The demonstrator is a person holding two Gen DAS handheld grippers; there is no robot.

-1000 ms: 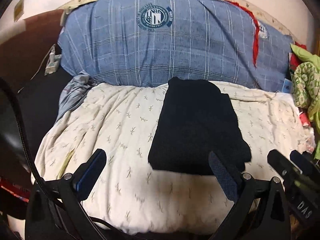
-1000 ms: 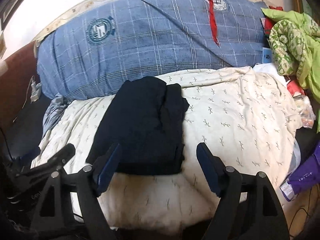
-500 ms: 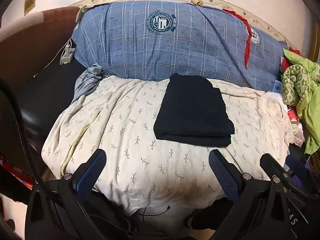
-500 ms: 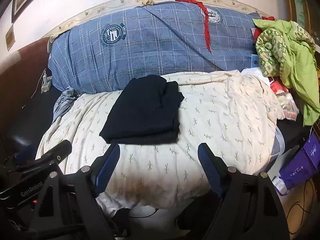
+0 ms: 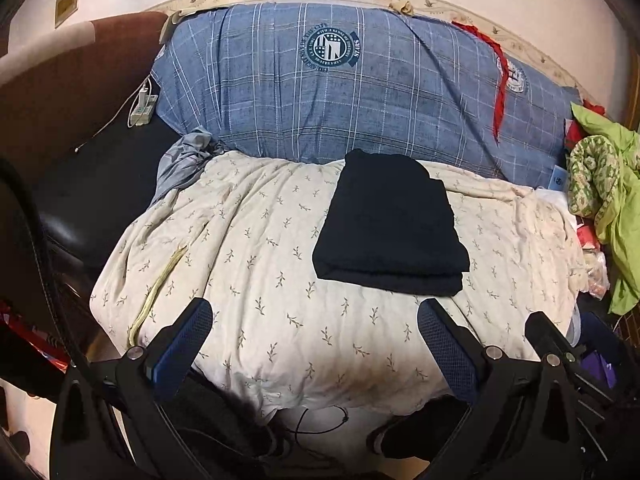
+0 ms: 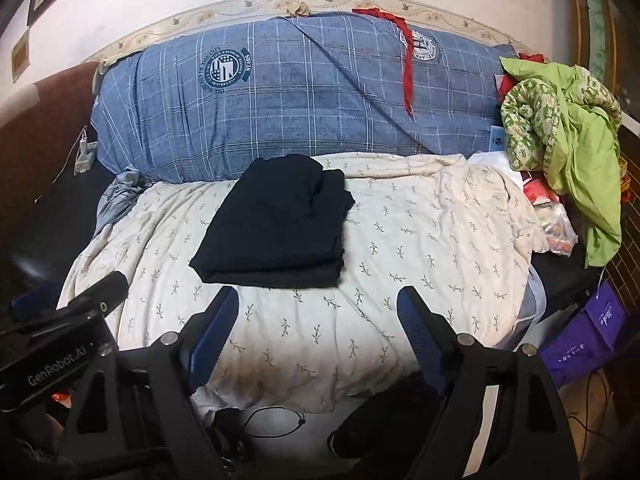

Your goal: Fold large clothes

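**Folded dark garment on the bed, both grippers empty**

Dark garment [image 5: 390, 226]: folded into a compact stack, layered edges showing along its near side. Lies on the cream leaf-print quilt [image 5: 260, 264], toward the far side of it, its far end close against the blue plaid duvet [image 5: 320, 92] bundled along the wall.

Left gripper [image 5: 316, 338]: jaws spread wide, nothing between them, only bare quilt showing in the gap. Sits near the front edge of the bed, apart from the garment, which lies beyond and to the right of its centre line.

Right gripper [image 6: 318, 320]: jaws spread wide, nothing held. Garment lies just beyond the fingertips, a little left of centre, not touching.

The two grippers are side by side; each shows at the edge of the other's view.

Surroundings: green clothing [image 6: 576, 144] heaped at the right end of the bed. Red strip of cloth [image 6: 406, 68] draped over the plaid duvet. Power strip [image 5: 142, 106] with a white cable on the dark surface at left. Purple bag [image 6: 588, 336] on the floor at lower right. Black cord on the floor below the quilt's front edge
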